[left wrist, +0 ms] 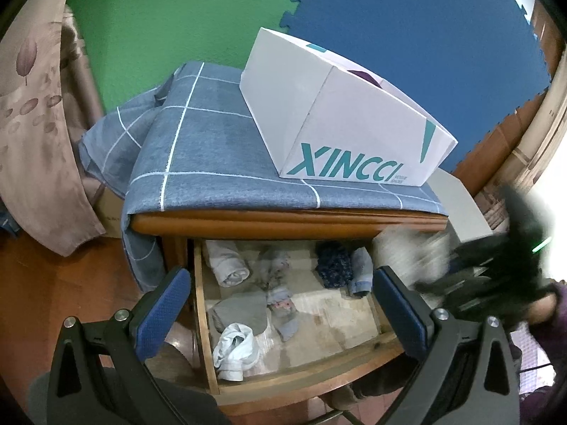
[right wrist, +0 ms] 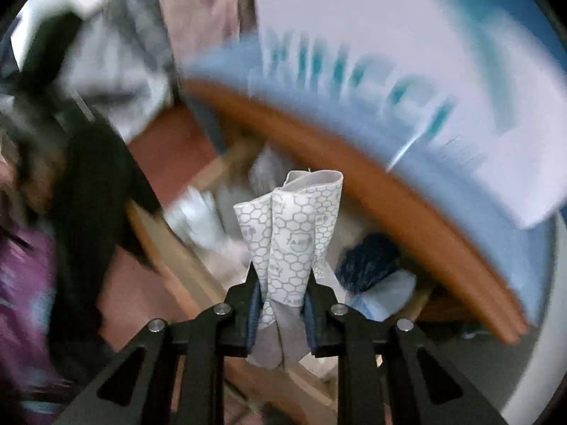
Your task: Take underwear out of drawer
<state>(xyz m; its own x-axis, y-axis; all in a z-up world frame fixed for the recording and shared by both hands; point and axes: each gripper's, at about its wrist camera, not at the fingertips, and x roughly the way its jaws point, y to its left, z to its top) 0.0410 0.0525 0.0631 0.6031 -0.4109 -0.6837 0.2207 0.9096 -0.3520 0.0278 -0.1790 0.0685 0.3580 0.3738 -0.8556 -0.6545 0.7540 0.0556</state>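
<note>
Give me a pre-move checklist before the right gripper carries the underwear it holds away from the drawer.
1. Grip: right gripper is shut on the honeycomb-print underwear, cloth pinched between both pads: ok.
2. Garment free of the drawer: right wrist view is motion-blurred, lower end hidden: cannot tell.
3. Drawer open: pulled out, clothes visible inside: ok.
4. Left gripper out of the way: open, empty, hovering over the drawer: ok.
5. Drop spot: white box sits on the blue checked cloth, open top; room inside: cannot tell.
</note>
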